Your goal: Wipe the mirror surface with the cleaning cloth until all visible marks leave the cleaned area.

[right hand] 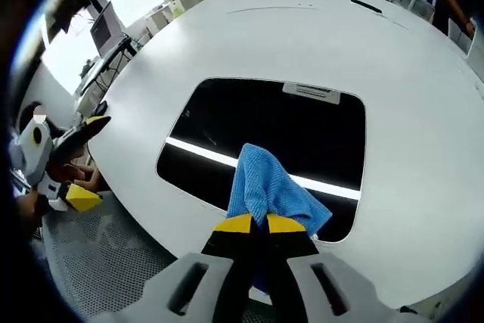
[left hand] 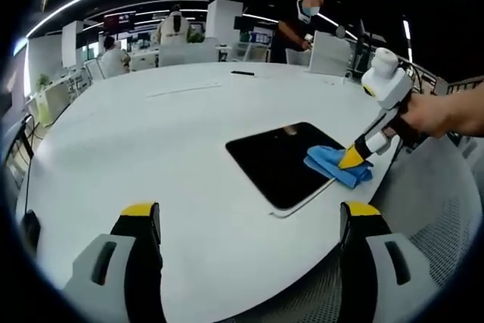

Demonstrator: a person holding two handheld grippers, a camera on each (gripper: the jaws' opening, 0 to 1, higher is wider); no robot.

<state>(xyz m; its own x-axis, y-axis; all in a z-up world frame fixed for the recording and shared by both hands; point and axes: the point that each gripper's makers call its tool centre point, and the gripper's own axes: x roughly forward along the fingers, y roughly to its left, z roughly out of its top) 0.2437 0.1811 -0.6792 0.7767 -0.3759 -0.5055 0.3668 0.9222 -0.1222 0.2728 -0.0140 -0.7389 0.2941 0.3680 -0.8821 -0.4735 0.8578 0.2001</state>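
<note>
Each gripper (left hand: 249, 221) has grey bodies, black jaws (yellow-tipped); the right gripper (left hand: 354, 158) carries a white housing.

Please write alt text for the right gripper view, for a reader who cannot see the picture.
The right hand-held gripper, jaws shut, presses a blue cleaning cloth onto a dark mirror lying flat on a round white table. The mirror reflects a bright ceiling light strip. The left hand-held gripper shows at the left edge.
</note>
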